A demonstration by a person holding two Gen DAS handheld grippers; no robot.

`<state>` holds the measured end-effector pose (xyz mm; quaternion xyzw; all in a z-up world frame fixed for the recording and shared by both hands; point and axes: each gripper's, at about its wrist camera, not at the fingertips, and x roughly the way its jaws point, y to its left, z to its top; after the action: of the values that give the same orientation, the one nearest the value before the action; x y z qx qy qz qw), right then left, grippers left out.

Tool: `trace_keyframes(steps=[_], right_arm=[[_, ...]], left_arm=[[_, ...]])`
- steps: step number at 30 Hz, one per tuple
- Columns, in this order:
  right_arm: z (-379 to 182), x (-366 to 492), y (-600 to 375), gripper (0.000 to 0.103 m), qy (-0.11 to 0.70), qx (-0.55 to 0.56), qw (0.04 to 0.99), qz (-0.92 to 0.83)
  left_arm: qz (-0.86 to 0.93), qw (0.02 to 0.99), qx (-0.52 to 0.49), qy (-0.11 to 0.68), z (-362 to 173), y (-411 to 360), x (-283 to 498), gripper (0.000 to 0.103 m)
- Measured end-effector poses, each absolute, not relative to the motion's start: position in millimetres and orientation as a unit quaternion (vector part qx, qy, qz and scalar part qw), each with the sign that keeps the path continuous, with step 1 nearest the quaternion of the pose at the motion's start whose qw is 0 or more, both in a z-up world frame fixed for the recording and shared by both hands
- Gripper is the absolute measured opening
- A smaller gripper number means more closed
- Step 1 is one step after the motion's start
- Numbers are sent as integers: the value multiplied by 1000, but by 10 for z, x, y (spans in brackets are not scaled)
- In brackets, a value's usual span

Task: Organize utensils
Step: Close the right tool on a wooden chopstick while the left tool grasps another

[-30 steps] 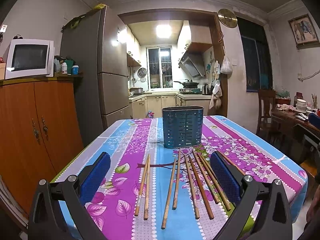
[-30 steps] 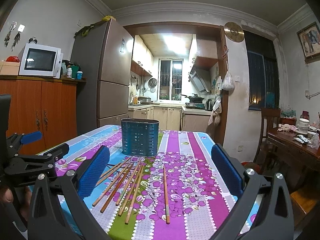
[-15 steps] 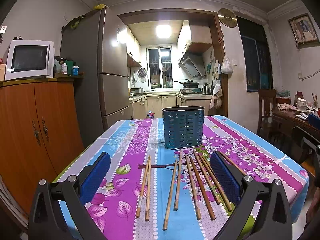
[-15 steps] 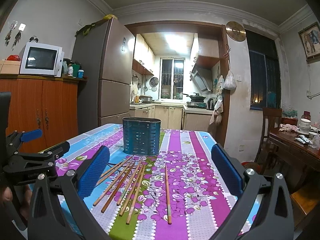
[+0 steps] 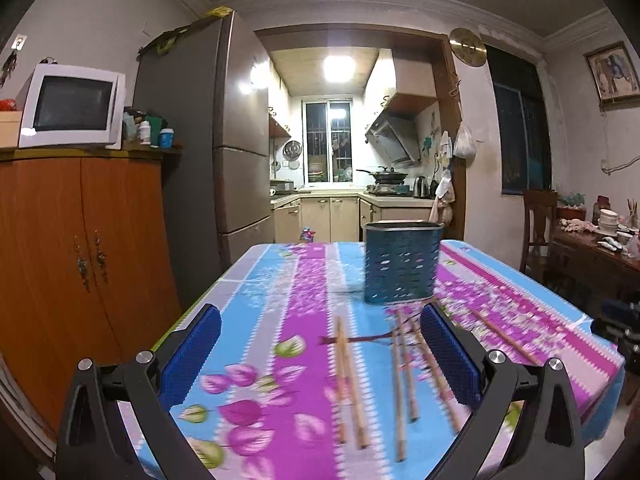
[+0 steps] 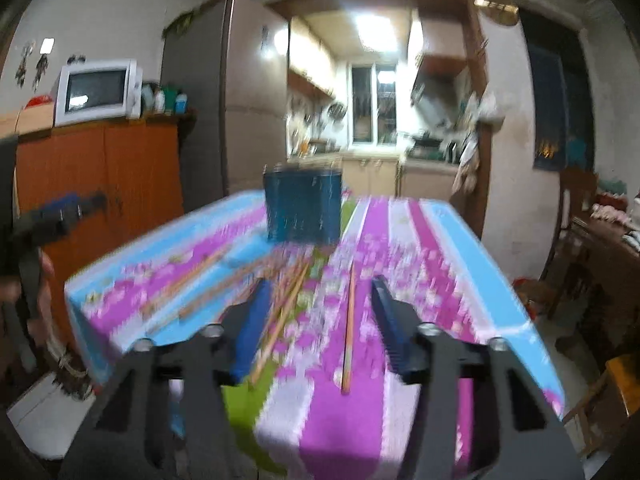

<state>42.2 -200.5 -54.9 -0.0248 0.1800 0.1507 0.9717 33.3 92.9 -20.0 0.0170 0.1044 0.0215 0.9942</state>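
- The table (image 5: 256,292) wears a floral cloth in blue, purple and white stripes
- A dark blue slotted holder (image 5: 402,262) stands upright on it towards the far end; nothing shows above its rim
- Wooden chopsticks (image 5: 402,376) lie loose and flat on the cloth in front of the holder, their far tips fanned close to its base
- In the left wrist view a separate pair (image 5: 348,380) lies side by side, left of the main bunch
- The left gripper (image 5: 320,360) has its jaws wide apart with nothing clamped; the pair lies on the cloth in the gap between its blue pads, the main bunch mostly by the right pad (image 5: 448,356)
- The right gripper (image 6: 318,328) points down at the cloth and its jaws are closing; the pads are partly drawn in but press on nothing
- One single chopstick (image 6: 349,324) lies on a purple stripe in the gap between those pads, apart from the others; whether the fingertips reach the cloth cannot be told through the blur
- The rest of the chopsticks lie left of it, some running behind the right gripper's left pad (image 6: 250,332)
- The right wrist view is heavily blurred
- At that view's left edge a hand (image 6: 28,276) holds the other gripper, beside the table
- Behind the table: an orange cabinet (image 5: 80,256) with a microwave (image 5: 70,106) on top, a tall fridge (image 5: 224,140), and a lit kitchen through the doorway
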Motion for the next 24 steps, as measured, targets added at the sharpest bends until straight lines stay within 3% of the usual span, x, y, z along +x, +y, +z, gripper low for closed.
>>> trace_keyframes(steps=[4,10,17,24], right_arm=[[-957,452,-1970,29,237,-26,959,157],[-1215,544,-2011,24,251,-22,958,136],[-936,511,-1882,24,220,-21,960,171],[-1238,568,-1499,24,277,-17,939,204]], left_arm=[[13,991,12,132,-413,1114,332,99],[-6,988,5,155,-754,1202,319,99],[-11,986,-4,168,-936,1219,430,98],[-31,983,-8,179,-1043,1117,471,98]])
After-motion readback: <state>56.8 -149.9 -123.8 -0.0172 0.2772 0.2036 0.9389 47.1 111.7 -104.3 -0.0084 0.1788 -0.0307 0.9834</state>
